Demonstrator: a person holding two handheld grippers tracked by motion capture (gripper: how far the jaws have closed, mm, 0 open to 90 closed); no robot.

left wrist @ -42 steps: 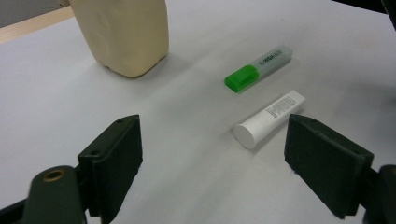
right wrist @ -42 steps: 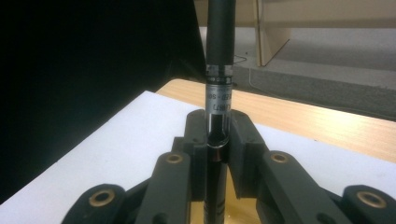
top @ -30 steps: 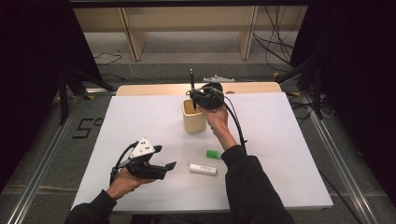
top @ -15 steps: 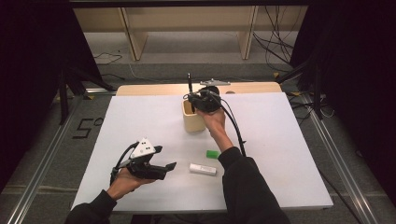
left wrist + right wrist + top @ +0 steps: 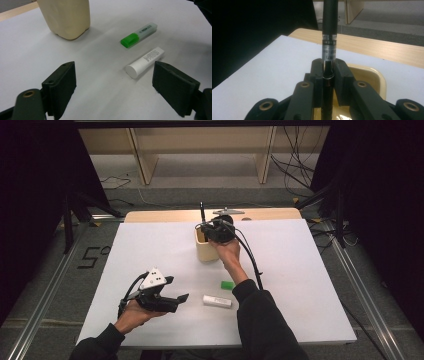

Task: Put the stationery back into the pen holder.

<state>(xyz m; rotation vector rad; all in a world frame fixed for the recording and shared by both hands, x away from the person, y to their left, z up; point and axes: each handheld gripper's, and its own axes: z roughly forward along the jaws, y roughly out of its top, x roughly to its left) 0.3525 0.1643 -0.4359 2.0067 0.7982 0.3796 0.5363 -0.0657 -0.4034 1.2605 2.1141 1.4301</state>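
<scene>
On the white table, seen from the person's side:

1. Right gripper: at about twelve o'clock from table centre, held directly over item 3. Jaws clamped on item 2.
2. Black pen: upright between the right gripper's pads, silver band with printed digits just above them, lower end dipping toward the cup's opening; upper end stands above the gripper in the high view.
3. Cream cup: rounded-square holder, standing upright at twelve o'clock, just left of the right hand.
4. Left gripper: at seven o'clock, held low over the table, lying level, grey three-cornered plate on top. Jaws wide apart, nothing between the pads.
5. Green highlighter: lying flat near five o'clock, green cap, pale barrel.
6. White tube: lying flat just nearer the person than the highlighter, apart from it, ahead of the left gripper's open jaws.
</scene>
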